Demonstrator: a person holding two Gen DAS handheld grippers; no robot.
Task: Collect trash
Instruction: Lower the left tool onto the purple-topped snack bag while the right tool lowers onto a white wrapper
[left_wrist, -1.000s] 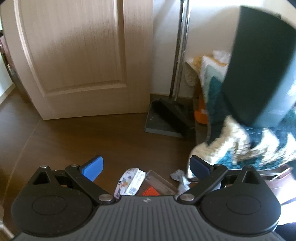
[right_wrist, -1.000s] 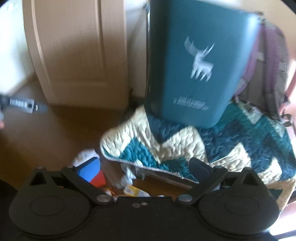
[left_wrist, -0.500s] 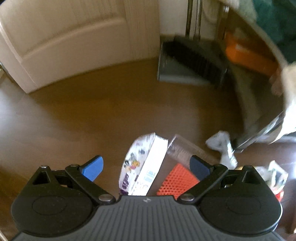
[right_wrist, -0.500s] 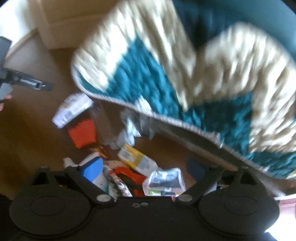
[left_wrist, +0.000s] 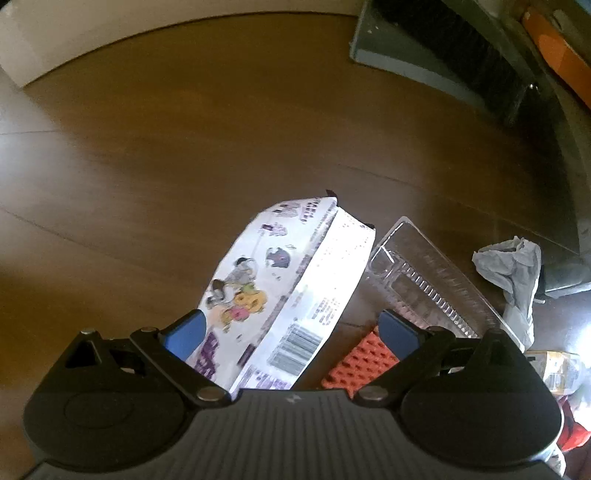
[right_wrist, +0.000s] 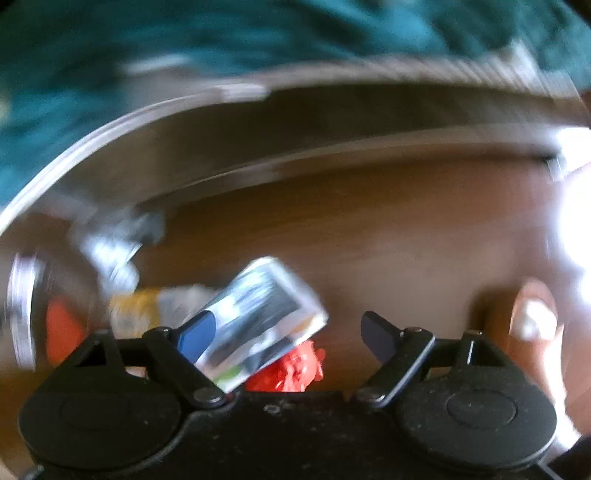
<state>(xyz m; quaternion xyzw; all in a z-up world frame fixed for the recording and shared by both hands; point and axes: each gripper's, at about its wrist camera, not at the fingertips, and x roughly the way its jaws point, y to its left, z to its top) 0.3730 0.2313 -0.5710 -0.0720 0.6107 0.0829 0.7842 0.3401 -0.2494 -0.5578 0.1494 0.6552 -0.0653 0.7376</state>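
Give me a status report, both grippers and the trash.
Left gripper open, white carton between fingers, on floor. Right gripper open, blurred packet by its left finger. Clear tray beside carton.

Glossy printed carton (left_wrist: 291, 291), clear ribbed plastic tray (left_wrist: 424, 273) — smooth wood floor (left_wrist: 184, 147).

On the floor (left_wrist: 184, 155): printed packet (left_wrist: 288, 280) centre; clear tray (left_wrist: 424, 280) just right of it, overlapping a mesh piece (left_wrist: 362, 362). Crumpled paper (left_wrist: 513, 266) further right. Dustpan (left_wrist: 424, 48) behind, far right corner.
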